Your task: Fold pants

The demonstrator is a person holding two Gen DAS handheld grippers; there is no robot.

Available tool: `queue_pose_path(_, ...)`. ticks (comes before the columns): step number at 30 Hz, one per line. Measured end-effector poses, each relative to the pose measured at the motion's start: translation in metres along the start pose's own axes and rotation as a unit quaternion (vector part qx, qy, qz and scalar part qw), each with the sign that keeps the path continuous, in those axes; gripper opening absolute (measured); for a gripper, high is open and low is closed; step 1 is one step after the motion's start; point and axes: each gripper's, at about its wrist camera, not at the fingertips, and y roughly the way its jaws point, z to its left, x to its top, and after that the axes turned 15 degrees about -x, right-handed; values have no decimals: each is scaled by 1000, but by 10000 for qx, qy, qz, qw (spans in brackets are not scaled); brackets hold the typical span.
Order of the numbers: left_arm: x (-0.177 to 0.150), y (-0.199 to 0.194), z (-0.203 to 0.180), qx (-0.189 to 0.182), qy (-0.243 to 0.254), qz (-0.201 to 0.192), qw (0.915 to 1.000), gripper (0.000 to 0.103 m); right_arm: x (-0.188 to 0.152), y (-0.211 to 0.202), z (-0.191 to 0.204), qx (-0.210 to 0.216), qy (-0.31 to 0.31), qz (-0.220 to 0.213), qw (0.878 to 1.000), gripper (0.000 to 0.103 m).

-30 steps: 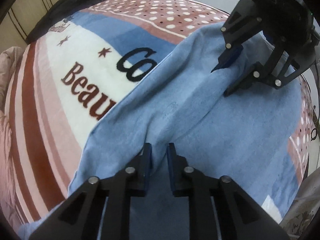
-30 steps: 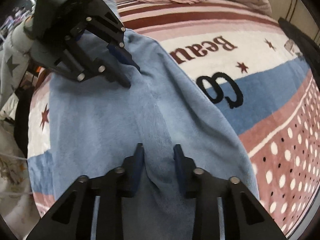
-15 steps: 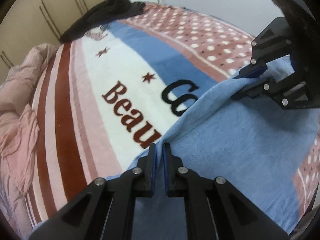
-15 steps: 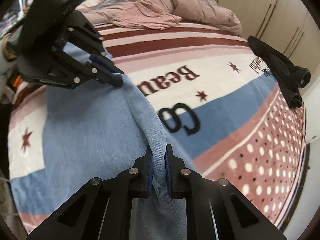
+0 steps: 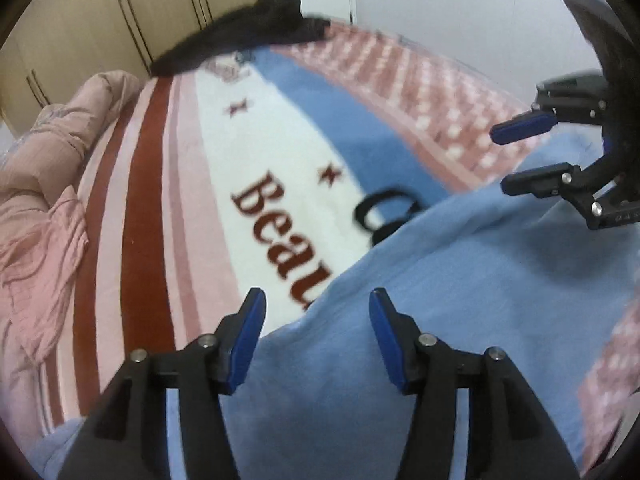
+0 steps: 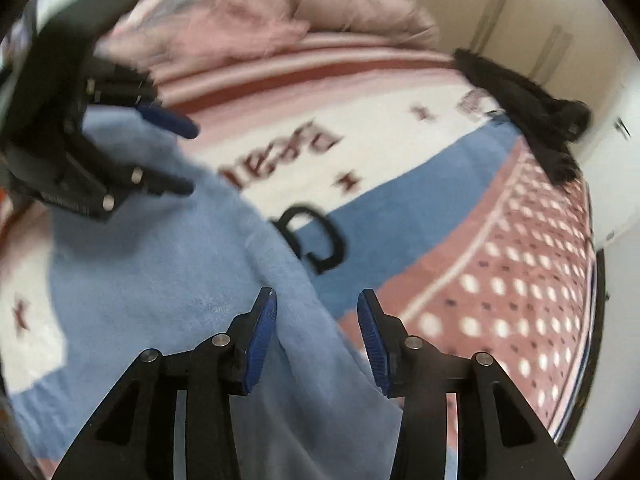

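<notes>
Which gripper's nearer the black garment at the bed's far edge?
Right, though not by much. The black garment lies ahead and to the right of the right gripper, jaws open over the blue pants. From the left gripper it looks farther, across the whole blanket.

Bedroom: blanketed bed (image 5: 168, 184); pink duvet (image 5: 36, 184); wardrobe doors (image 5: 100, 12).

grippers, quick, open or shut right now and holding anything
left gripper: open, jaws spread wide over the blue pants, holding nothing.
right gripper: open, jaws spread either side of the pants' edge, holding nothing.
</notes>
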Motion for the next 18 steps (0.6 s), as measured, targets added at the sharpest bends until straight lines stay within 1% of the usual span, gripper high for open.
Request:
queue_pose_path(1, 1, -9, -4, -126, -110, -164, 9997, 49, -4, -14, -8, -9, 131, -101, 9999, 39)
queue_pose_path(3, 2, -22, -16, -497, -109, -444, 9977, 50, -18, -42, -20, 11, 265, -246, 9993, 39)
queue_pose_path(4, 3, -24, -25, -624, -113, -581, 9963, 53, -26, -50, -23, 34, 304, -266, 9992, 39)
queue_pose_path(6, 3, -20, -42, -852, -129, -679, 9940, 55, -43, -55, -26, 126, 424, -141, 9989, 39)
queue_pose_path(7, 2, -14, -51, -905, -109, -678, 9935, 55, -52, -53, -24, 166, 458, -31, 9988, 39)
queue_pose_path(9, -3, 6, -63, -863, -41, -541, 9948, 55, -73, -42, -16, 107, 414, 220, 9988, 39)
queue_pose_path(10, -6, 16, -65, -877, -87, -428, 9952, 55, -82, -37, -14, 59, 425, 321, 9986, 42)
queue_pose_path(11, -10, 28, -64, -870, -145, -269, 9957, 55, -98, -27, -12, 3, 516, 506, 9974, 46)
queue_pose_path(13, -23, 48, -58, -549, -163, 36, 9984, 55, -119, -17, -12, -180, 633, 641, 9958, 67)
queue_pose_path(14, -30, 54, -52, -378, -150, 168, 9990, 57, -132, -14, -12, -357, 633, 615, 9955, 70)
queue_pose_path(15, -37, 57, -44, -327, -190, 211, 9991, 58, -140, -13, -11, -412, 626, 573, 9955, 71)
queue_pose_path(16, -42, 54, -37, -362, -271, 161, 9988, 58, -147, -14, -14, -368, 751, 495, 9953, 71)
queue_pose_path(17, -45, 48, -29, -363, -437, 113, 9983, 58, -151, -18, -19, -301, 1001, 431, 9936, 71)
queue_pose_path(18, -46, 43, -25, -307, -559, 109, 9979, 57, -153, -20, -22, -311, 1072, 418, 9929, 71)
